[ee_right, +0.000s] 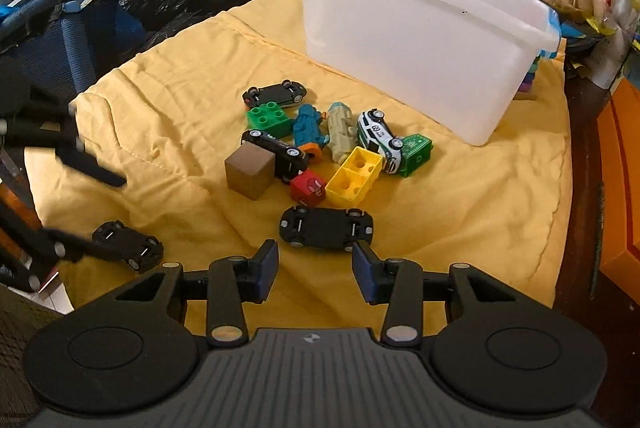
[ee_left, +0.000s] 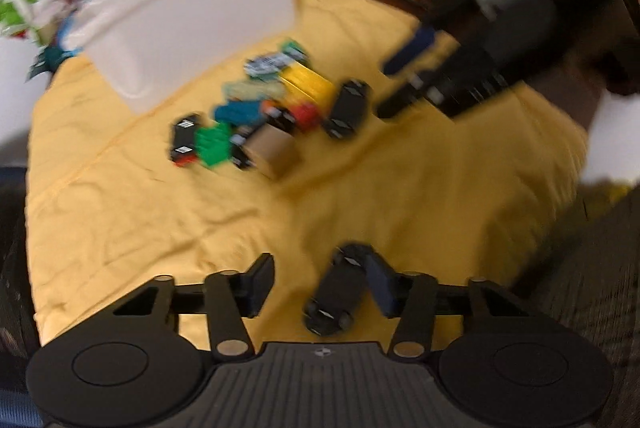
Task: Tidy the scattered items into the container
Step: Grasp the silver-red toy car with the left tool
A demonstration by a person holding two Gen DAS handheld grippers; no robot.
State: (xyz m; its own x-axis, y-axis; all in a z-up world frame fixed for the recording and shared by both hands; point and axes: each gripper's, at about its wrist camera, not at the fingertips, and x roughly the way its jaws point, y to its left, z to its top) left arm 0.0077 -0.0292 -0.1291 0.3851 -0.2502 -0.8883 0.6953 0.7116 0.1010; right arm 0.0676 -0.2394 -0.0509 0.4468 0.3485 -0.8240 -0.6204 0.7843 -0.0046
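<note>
1. The left gripper has its fingers parted; an overturned black toy car lies between them on the yellow cloth, against the right finger and clear of the left one, so it is not clamped.
2. The right gripper has its fingers released, with nothing between them.
3. Just beyond the right gripper's fingertips lies another overturned black car, wheels up.
4. Farther ahead of those fingers sits the toy heap: a brown cube, red block, yellow brick, green brick and white car.
5. The white plastic container stands upright beyond the heap, well apart from both pairs of fingers.
</note>
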